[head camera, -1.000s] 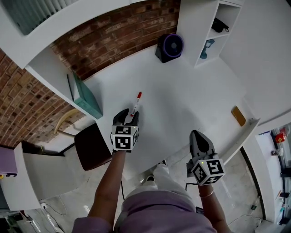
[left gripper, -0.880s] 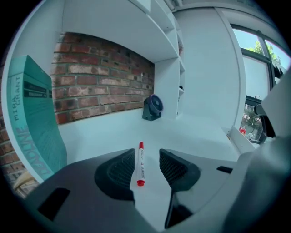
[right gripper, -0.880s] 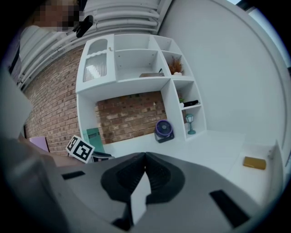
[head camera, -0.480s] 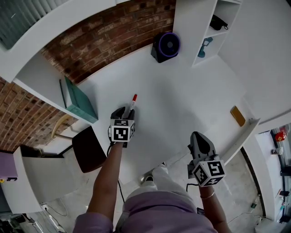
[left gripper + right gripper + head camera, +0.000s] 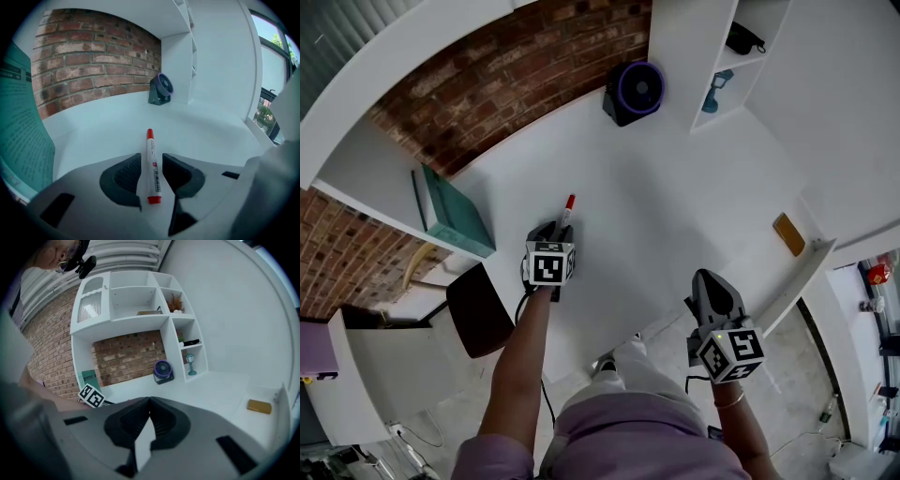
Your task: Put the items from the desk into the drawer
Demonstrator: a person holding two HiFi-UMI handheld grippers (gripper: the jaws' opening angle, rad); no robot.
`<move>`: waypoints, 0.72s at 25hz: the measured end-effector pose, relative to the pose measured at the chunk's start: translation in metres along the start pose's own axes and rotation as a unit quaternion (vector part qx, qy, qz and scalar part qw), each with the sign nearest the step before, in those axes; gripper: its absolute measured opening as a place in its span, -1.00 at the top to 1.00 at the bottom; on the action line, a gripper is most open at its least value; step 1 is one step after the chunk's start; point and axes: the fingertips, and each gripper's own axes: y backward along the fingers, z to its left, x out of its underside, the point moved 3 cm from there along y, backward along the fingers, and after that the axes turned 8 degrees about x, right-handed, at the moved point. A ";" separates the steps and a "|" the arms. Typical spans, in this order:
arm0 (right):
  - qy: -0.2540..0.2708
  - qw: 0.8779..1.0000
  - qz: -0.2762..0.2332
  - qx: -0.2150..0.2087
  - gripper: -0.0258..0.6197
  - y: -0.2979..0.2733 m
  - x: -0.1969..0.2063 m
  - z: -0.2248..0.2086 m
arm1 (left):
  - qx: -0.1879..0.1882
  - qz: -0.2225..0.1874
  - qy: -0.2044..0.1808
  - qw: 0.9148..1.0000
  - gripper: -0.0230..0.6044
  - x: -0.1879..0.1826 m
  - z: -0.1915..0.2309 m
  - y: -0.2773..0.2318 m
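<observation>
- L gripper (image 5: 151, 160): jaws apart, straddling the red-capped marker (image 5: 150, 140). Slim gap on the L side and nearly touching on the R, so not clamped yet imo.
- Marker lies flat on the white desk (image 5: 675, 206), well in front of the fan (image 5: 633, 89) and to its left. Cap points toward the fan, rear end deep in the jaws. It lies lengthwise along the jaws, so a squeeze should catch the barrel square.
- R gripper (image 5: 149, 401): jaws together w/ nothing in them, held off the desk edge, far from the fan. Looks parked, prob. free for the drawer.
- Tan block (image 5: 788, 234) sits right of the fan near the desk edge, likely next to go.
- Drawer: can't pick it out for sure.
</observation>
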 end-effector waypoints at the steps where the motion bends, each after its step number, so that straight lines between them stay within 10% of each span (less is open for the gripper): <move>1: 0.000 1.000 0.000 0.000 0.91 0.000 0.000 -0.001 | -0.002 0.004 -0.001 1.000 0.49 0.001 0.000 -0.001; 18: -0.003 1.000 -0.001 0.000 0.91 0.009 0.001 -0.004 | -0.014 0.007 -0.035 0.999 0.72 0.001 -0.004 0.012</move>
